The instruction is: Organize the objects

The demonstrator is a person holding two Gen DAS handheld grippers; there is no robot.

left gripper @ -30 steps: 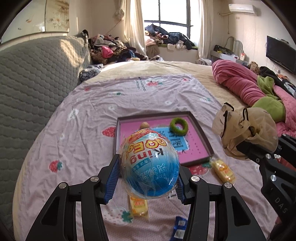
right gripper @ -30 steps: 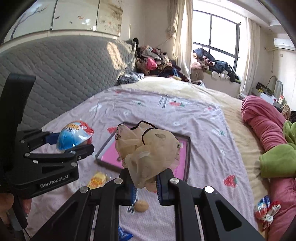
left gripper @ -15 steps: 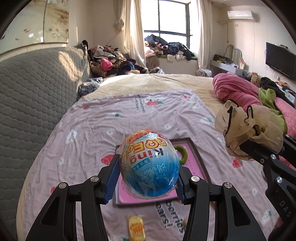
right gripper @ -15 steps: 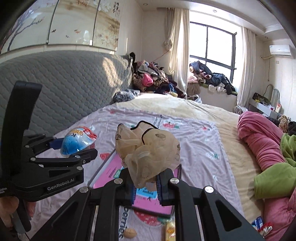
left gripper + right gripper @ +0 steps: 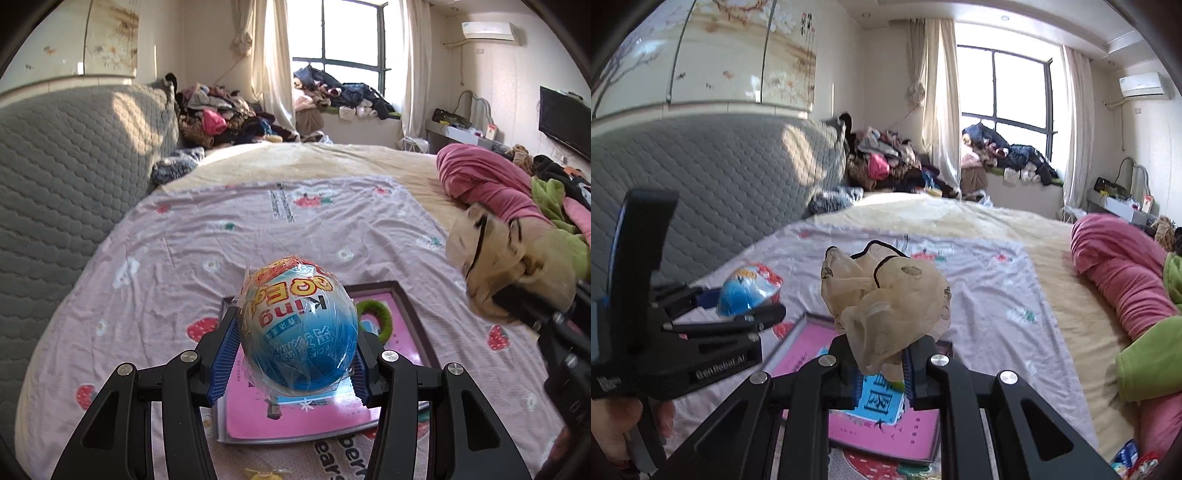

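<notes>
**Two items in the air above the pink tray, nothing dropped yet**

Sunlit and cluttered, the bedroom has heaps of clothes by the window and a bed (image 5: 229, 236) spread with a pale strawberry-print sheet. On that sheet lies a shallow pink tray (image 5: 410, 325) with a dark frame, which looks like the collecting point for the tidy-up.

The left gripper (image 5: 295, 354) has its blue-padded fingers (image 5: 223, 350) clamped on either side of a plastic-wrapped toy egg (image 5: 297, 328), blue below and printed in red and yellow above. The egg is held clear of the bed, directly over the near half of the tray. The right gripper (image 5: 881, 369) is closed nearly all the way, pinching the lower folds of a beige gauzy scrunchie (image 5: 886, 295) with a dark trim; the fabric blooms up above the fingers, and this too hangs over the tray rather than resting in it.

Inside the tray, a green fuzzy ring (image 5: 376, 317) is visible, partly hidden behind the egg, so at least one item appears to be sorted. Still loose on the sheet are a small yellow wrapped sweet (image 5: 262, 472) just in front of the tray, and some snack packets (image 5: 1130, 458) at the lower right edge near the pink blanket (image 5: 1119, 266).

My reading: the job is in its middle stretch. Both held pieces need lowering and releasing into the tray, then the stray wrappers remain to be fetched.
</notes>
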